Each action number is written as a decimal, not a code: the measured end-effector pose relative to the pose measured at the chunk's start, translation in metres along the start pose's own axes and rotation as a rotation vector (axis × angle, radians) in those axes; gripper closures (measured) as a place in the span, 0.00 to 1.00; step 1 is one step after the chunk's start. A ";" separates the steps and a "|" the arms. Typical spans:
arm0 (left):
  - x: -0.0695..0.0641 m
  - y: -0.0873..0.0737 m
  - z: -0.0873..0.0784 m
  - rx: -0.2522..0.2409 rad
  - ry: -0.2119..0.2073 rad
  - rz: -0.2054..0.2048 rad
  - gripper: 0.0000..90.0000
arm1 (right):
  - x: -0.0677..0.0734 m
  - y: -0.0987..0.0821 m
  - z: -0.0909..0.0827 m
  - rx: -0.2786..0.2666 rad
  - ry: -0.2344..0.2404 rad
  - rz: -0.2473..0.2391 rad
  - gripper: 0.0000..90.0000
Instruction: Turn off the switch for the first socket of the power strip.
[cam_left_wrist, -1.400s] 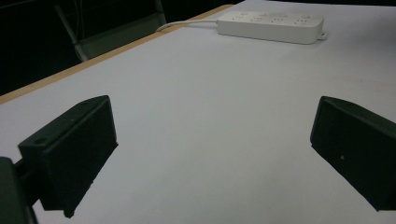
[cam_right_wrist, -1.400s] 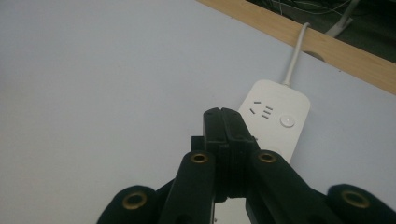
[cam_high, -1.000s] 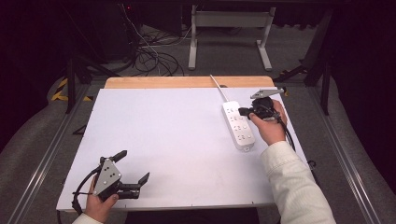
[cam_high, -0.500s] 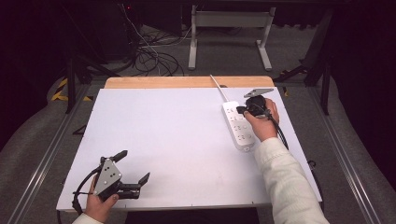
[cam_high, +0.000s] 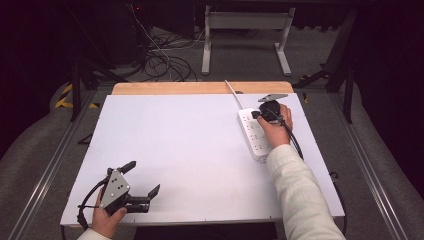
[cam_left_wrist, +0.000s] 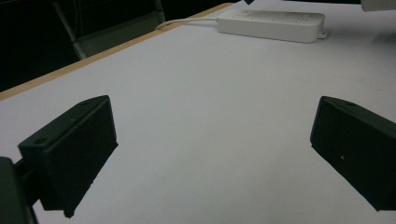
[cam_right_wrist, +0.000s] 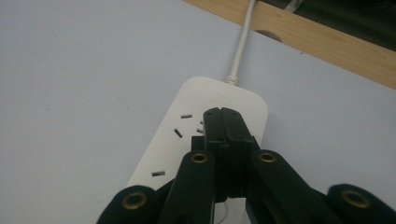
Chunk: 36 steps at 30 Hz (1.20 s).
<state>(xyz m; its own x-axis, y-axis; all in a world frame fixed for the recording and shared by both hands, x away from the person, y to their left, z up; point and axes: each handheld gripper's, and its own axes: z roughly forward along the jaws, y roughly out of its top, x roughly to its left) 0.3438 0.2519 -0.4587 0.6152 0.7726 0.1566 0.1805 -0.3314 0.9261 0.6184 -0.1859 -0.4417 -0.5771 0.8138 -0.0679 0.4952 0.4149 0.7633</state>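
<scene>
- Pressing my right gripper (cam_right_wrist: 223, 114) with its jaws fully together and nothing between them, I am holding its tip over the cable end of the power strip (cam_high: 255, 135); whether the tip is touching the strip or hanging just above it, I cannot tell.
- My right hand (cam_high: 274, 127) is covering part of the strip in the high view, and in the right gripper view the gripper's own body is hiding the sockets behind the tip.
- The strip is lying on the right side of the white table (cam_high: 190, 150), its white cable (cam_right_wrist: 240, 44) running off over the wooden far edge (cam_high: 200, 88).
- I am holding my left gripper (cam_high: 142, 180) near the table's front left corner, jaws standing wide apart with only bare table between them.
- In the left gripper view the strip (cam_left_wrist: 271, 23) is sitting well apart at the far side, with its top edge cut off by the frame.
- Nothing is lying between my two grippers; the middle of the table is giving open room.
- Beyond the far edge, loose cables (cam_high: 165, 62) and a metal stand (cam_high: 245, 40) are sitting on the floor, clear of the tabletop.
</scene>
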 end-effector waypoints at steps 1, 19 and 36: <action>0.000 0.000 0.000 0.002 0.002 0.003 0.01 | 0.000 0.000 0.002 0.003 -0.004 0.003 1.00; 0.001 0.000 0.000 0.003 0.003 0.003 0.01 | -0.005 -0.003 0.014 0.010 -0.043 0.032 1.00; 0.001 0.000 0.000 0.003 0.002 0.002 0.01 | -0.005 -0.004 0.019 0.030 -0.051 0.038 1.00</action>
<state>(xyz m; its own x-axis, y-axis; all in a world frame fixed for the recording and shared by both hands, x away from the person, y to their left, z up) 0.3442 0.2523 -0.4590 0.6143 0.7729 0.1589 0.1820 -0.3347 0.9246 0.6313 -0.1839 -0.4569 -0.5242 0.8486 -0.0720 0.5359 0.3944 0.7465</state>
